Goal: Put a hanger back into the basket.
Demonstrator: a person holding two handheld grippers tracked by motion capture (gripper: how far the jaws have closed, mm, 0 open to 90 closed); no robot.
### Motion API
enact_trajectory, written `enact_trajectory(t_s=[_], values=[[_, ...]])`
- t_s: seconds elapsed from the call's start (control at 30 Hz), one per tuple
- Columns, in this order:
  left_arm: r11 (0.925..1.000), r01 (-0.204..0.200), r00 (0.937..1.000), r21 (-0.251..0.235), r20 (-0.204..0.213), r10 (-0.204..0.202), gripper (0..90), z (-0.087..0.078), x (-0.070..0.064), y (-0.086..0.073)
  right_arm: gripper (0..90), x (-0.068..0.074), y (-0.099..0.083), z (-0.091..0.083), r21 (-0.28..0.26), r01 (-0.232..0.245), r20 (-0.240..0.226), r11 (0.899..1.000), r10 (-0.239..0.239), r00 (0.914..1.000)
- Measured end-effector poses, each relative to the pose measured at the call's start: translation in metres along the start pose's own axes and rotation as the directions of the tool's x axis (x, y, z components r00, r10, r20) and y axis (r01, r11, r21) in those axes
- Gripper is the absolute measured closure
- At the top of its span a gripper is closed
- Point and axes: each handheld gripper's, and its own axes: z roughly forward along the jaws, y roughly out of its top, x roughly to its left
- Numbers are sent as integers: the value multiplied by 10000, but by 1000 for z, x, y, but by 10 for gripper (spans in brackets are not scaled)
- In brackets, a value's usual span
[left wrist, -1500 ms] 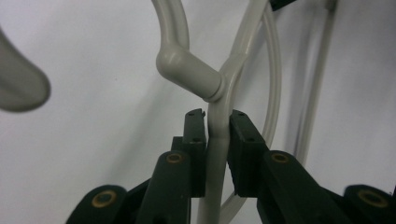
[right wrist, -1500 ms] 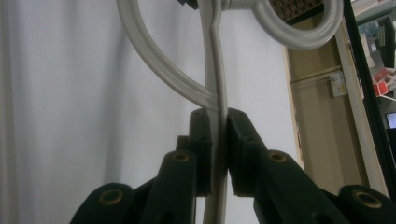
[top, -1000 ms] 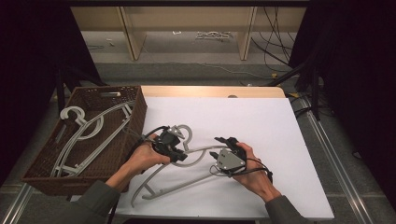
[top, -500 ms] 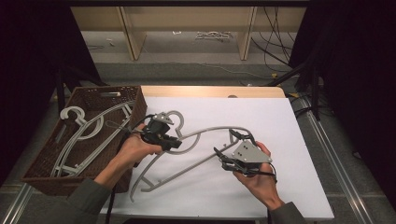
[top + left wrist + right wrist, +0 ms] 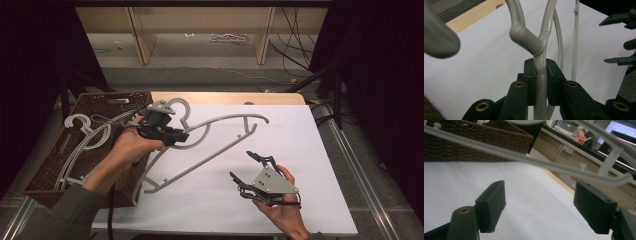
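My left gripper point(image 5: 172, 134) is shut on the neck of a grey plastic hanger point(image 5: 220, 150) and holds it tilted above the white table, hook point(image 5: 182, 106) toward the basket. In the left gripper view the black pads point(image 5: 530, 75) clamp the hanger's stem point(image 5: 540, 67) just below the hook joint. My right gripper point(image 5: 245, 166) stands open near the table's front, apart from the hanger, with nothing between its pads point(image 5: 491, 205). The hanger's bars point(image 5: 536, 162) pass above and beyond its jaws.
A brown wicker basket point(image 5: 107, 98) stands at the table's left edge with other grey hangers point(image 5: 82, 130) in it; it also appears as the basket point(image 5: 474, 142) in the right gripper view. White sheet point(image 5: 305, 145) covers the table; a wooden strip point(image 5: 225, 97) runs along the back.
The right gripper has come off the hanger and drawn back toward the front right, open. The left gripper has lifted the hanger and carried it left, toward the basket.
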Motion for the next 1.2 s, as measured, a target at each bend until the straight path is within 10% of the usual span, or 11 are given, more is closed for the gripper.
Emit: enact_trajectory(t_s=[0.47, 0.8, 1.2], values=[[9972, 487, 9913, -571, -1198, -553, 805, -68, 38, -6, 263, 1, -5, -6, 161, -299, 47, 9994, 298, 9995], [9930, 790, 9533, -883, -2847, -1011, 804, -109, 82, -27, 263, 1, -7, -6, 220, -334, 32, 9992, 334, 9994], [9821, 1662, 9063, -887, -3787, -1876, 803, -130, 134, -64, 263, 3, -8, -4, 281, -268, -74, 9992, 270, 9996]])
